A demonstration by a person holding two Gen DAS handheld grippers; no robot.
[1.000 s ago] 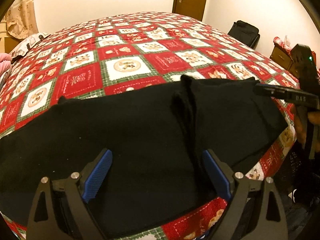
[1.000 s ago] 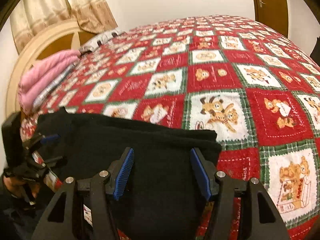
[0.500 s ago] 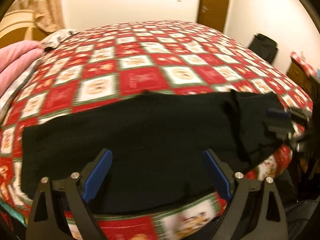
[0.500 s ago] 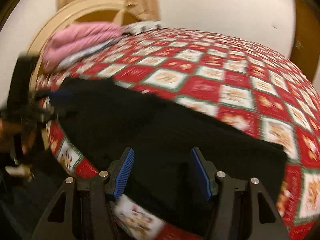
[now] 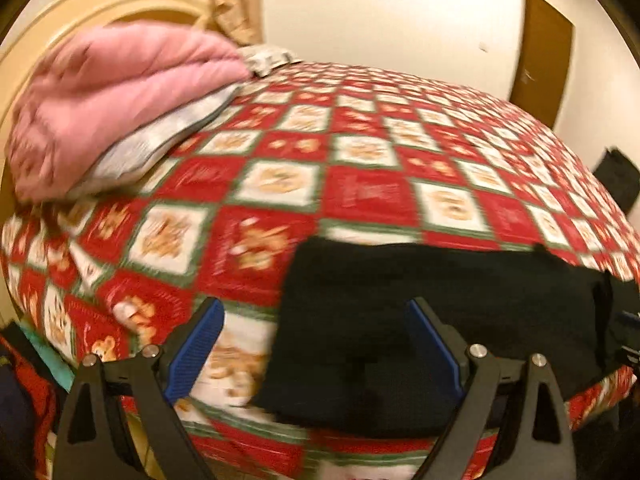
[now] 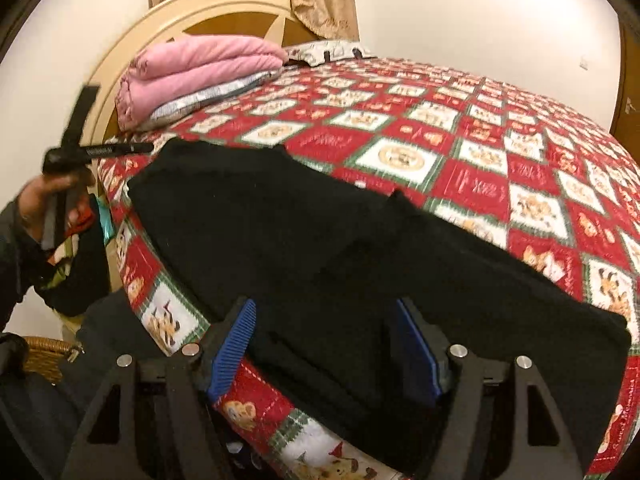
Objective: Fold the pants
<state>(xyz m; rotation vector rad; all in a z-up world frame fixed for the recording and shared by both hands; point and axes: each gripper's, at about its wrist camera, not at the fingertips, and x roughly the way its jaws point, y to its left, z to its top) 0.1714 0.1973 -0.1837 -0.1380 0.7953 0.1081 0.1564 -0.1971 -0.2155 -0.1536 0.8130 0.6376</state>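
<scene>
The black pants (image 5: 440,320) lie flat in a long strip along the near edge of the bed. My left gripper (image 5: 312,320) is open above their left end; the cloth edge lies below the gap, nearer the right blue pad. In the right wrist view the pants (image 6: 320,232) stretch from the upper left to the lower right. My right gripper (image 6: 324,320) hovers over their near edge, jaws opening, with the cloth below the gap and the pads not pressing it. A hand holds the left gripper (image 6: 120,148) at the pants' far end.
A red, white and green patchwork quilt (image 5: 360,152) covers the bed. Folded pink bedding (image 6: 200,68) rests on a pillow by the round headboard (image 6: 224,4). A wicker basket (image 6: 40,352) stands on the floor, and a black bag (image 5: 616,176) and a brown door (image 5: 544,52) are beyond the bed.
My left gripper has swept left along the pants to their left end, and the pink bedding has come into its view. My right gripper has turned left, and its jaws stand wider.
</scene>
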